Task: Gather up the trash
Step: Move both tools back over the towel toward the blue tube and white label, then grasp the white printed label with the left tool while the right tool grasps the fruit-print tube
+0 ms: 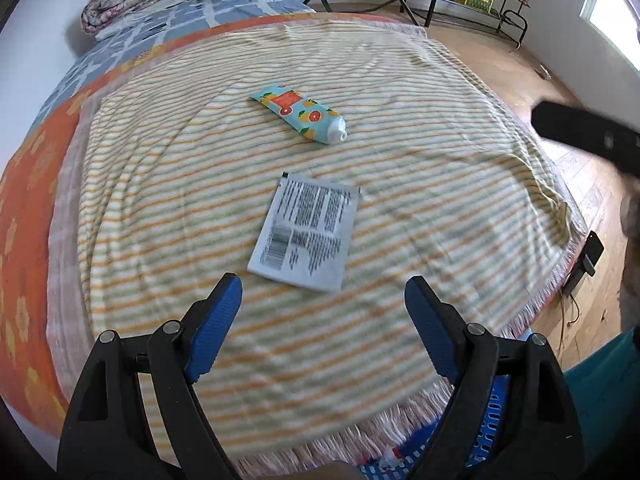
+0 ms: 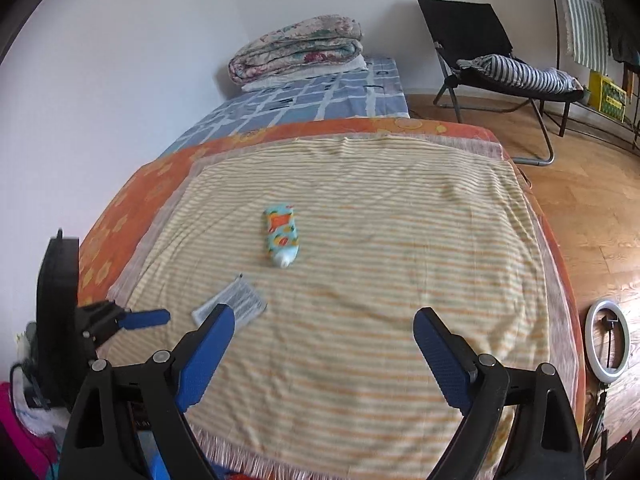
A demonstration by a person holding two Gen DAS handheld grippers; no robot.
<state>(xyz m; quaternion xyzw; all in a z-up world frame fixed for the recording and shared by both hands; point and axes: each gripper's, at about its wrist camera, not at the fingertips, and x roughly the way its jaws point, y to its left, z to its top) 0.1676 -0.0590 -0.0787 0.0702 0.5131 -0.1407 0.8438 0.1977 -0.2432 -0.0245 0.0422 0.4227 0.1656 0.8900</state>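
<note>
Two pieces of trash are lying on the striped blanket [image 1: 420, 128] covering the bed: a white sachet [image 1: 306, 232] printed with black text and a barcode, and a fruit-patterned tube [image 1: 300, 112] with a white cap, just beyond it and apart from it. I am holding my left gripper [image 1: 323, 328] above the blanket's near part, jaws spread wide and nothing between them; the sachet is sitting just ahead of my blue pads [image 1: 218, 326]. I am holding my right gripper [image 2: 324, 354] over the blanket as well, jaws spread and gripping nothing. A blue basket [image 1: 496, 432] is showing below the fringed blanket edge.
</note>
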